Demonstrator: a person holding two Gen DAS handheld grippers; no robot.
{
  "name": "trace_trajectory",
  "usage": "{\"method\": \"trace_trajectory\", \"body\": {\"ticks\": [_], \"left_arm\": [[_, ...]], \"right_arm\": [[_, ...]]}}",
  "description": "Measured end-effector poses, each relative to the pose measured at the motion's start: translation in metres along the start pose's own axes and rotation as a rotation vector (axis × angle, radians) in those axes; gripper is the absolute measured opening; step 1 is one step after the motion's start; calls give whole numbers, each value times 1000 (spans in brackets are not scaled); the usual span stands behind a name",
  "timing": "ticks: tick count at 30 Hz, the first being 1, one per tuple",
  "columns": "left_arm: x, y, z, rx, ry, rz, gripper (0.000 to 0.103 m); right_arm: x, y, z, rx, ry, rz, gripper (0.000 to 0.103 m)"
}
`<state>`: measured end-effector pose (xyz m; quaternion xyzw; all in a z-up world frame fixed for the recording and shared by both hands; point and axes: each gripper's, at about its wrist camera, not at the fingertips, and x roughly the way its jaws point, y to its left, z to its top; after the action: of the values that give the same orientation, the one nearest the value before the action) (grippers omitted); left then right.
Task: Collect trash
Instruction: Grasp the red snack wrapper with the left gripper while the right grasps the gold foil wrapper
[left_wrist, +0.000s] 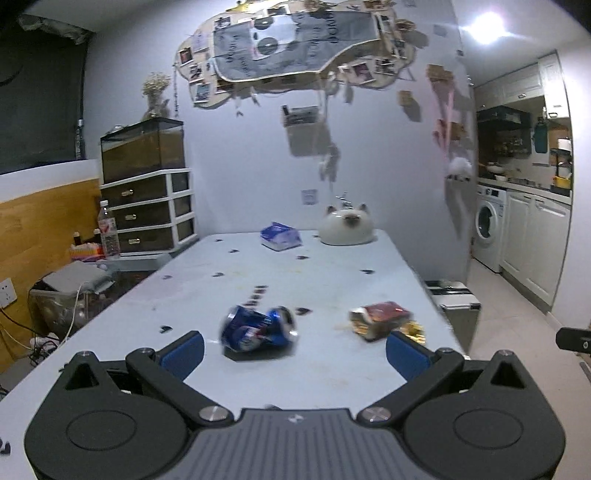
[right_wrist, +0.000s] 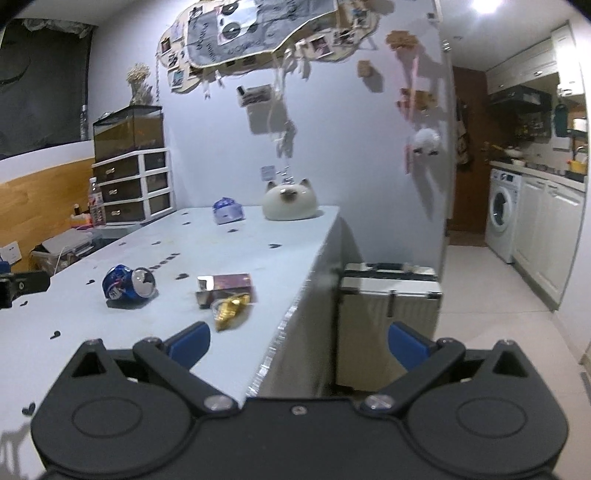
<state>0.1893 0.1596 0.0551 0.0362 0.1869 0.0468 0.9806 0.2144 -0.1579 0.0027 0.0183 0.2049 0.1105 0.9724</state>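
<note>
A crushed blue can (left_wrist: 258, 328) lies on the white table (left_wrist: 314, 373), just ahead of my open, empty left gripper (left_wrist: 293, 350) and between the lines of its fingers. A red and gold carton (left_wrist: 380, 315) with gold foil lies to its right near the table's right edge. In the right wrist view the can (right_wrist: 129, 286) sits left, the carton (right_wrist: 225, 286) and a gold foil wrapper (right_wrist: 229, 310) lie ahead-left of my open, empty right gripper (right_wrist: 299, 341), which hovers over the table's right edge.
A blue tissue pack (left_wrist: 280, 236) and a white cat-shaped container (left_wrist: 347, 227) stand at the table's far end. A silver case (right_wrist: 388, 317) stands on the floor right of the table. Drawers (left_wrist: 147, 210) stand left, a washing machine (right_wrist: 502, 214) far right.
</note>
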Motion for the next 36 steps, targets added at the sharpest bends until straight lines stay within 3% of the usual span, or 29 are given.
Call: {"method": "trace_trajectory", "body": {"ticks": [4,10,13,21,25,30,31,36], "left_arm": [[35,23,-1,-14,-21,-43,103],[93,22,-3,-6,-31,-100,101],[123,15,-1,-16,-27,-126,98],[194,-23,4,-16,17,-294,95],[224,-40,2,25,35,-375,95],[255,-45,4,-1,64,-452,95],[262,-46,4,-13,70,-473,95],[292,-49,5,-58,112,-530,95]], "right_arm": [[35,23,5,-6,-4,23,103],[85,45,12,-6,25,45,103],[109,51,15,11,49,54,103],[177,59,15,-3,131,-8,103],[197,59,10,-18,145,30,103],[210,62,5,-18,168,101,85],[212,63,4,-16,170,99,84],[224,63,6,14,191,75,58]]}}
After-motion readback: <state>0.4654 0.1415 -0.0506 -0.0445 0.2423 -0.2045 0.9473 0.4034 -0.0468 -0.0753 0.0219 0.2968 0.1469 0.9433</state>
